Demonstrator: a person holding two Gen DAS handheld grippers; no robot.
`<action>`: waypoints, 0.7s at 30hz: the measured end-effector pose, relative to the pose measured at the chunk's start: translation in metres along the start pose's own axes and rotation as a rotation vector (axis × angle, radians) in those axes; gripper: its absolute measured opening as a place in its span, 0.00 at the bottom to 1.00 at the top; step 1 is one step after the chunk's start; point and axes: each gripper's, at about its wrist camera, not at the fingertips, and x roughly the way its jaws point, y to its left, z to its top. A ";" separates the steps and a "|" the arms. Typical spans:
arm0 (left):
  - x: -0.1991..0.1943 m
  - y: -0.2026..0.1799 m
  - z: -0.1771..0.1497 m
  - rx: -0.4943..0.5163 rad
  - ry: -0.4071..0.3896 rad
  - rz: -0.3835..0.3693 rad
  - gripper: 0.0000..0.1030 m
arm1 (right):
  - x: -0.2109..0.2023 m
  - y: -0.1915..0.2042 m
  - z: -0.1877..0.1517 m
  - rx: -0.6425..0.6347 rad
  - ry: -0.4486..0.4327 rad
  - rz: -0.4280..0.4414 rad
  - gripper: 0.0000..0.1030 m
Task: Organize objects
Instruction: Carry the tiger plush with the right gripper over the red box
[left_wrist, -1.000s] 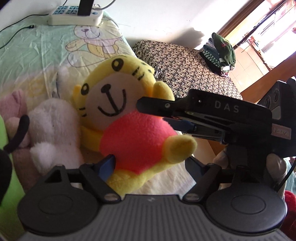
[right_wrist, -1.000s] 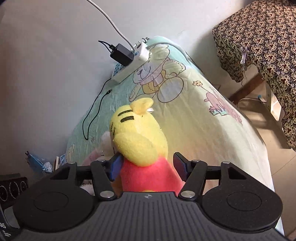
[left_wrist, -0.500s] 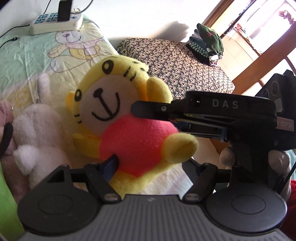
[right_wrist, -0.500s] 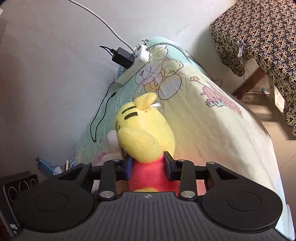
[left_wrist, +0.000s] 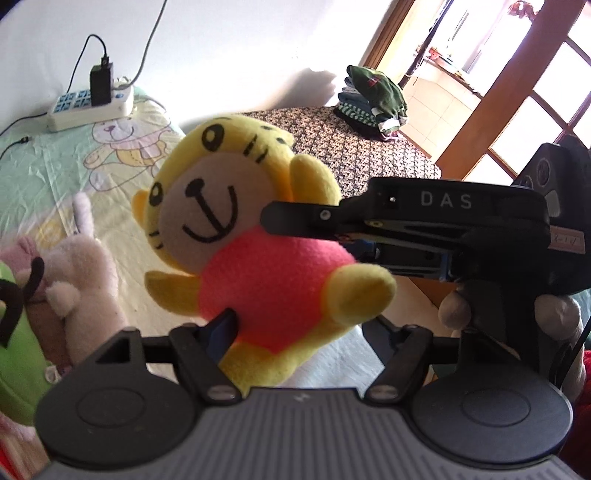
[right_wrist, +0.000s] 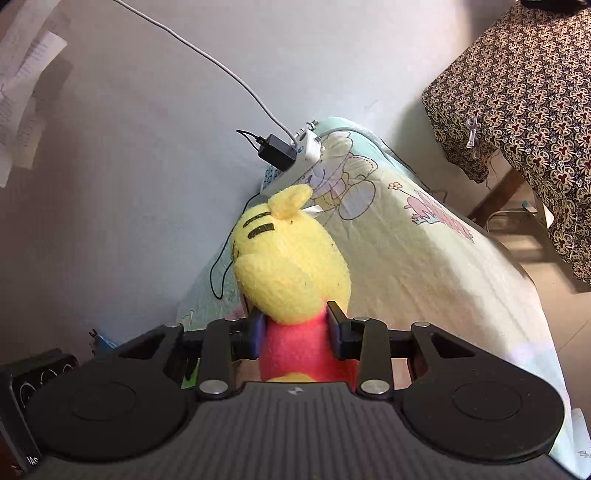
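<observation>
A yellow tiger plush (left_wrist: 266, 288) in a red shirt hangs above the cartoon bedsheet (left_wrist: 44, 158). My right gripper (right_wrist: 295, 328) is shut on its red body just under the head (right_wrist: 291, 258). In the left wrist view that gripper reaches in from the right, its upper finger (left_wrist: 295, 221) lying across the plush's chest. My left gripper (left_wrist: 299, 328) holds the plush's lower body. Its blue left pad (left_wrist: 221, 332) presses the red fabric. The right pad is hidden behind a yellow foot (left_wrist: 358, 291).
A pale pink rabbit plush (left_wrist: 81, 273) and something green (left_wrist: 14, 362) lie at the left. A power strip (left_wrist: 88, 107) with a charger sits by the wall. A patterned cloth-covered table (left_wrist: 351, 147) with folded clothes (left_wrist: 373, 99) stands beyond the bed.
The right gripper's jaws came together on the plush's red body. Both grippers then rose with the plush, lifting it off the sheet, and the left view rolled a little.
</observation>
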 end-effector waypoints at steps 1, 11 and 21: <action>-0.006 -0.002 -0.002 0.006 -0.014 0.009 0.72 | -0.003 0.004 -0.002 -0.005 -0.007 0.013 0.35; -0.077 -0.004 -0.023 -0.002 -0.174 0.121 0.72 | -0.007 0.051 -0.019 -0.076 -0.016 0.172 0.35; -0.154 0.030 -0.057 -0.082 -0.301 0.219 0.72 | 0.019 0.123 -0.054 -0.137 0.043 0.275 0.35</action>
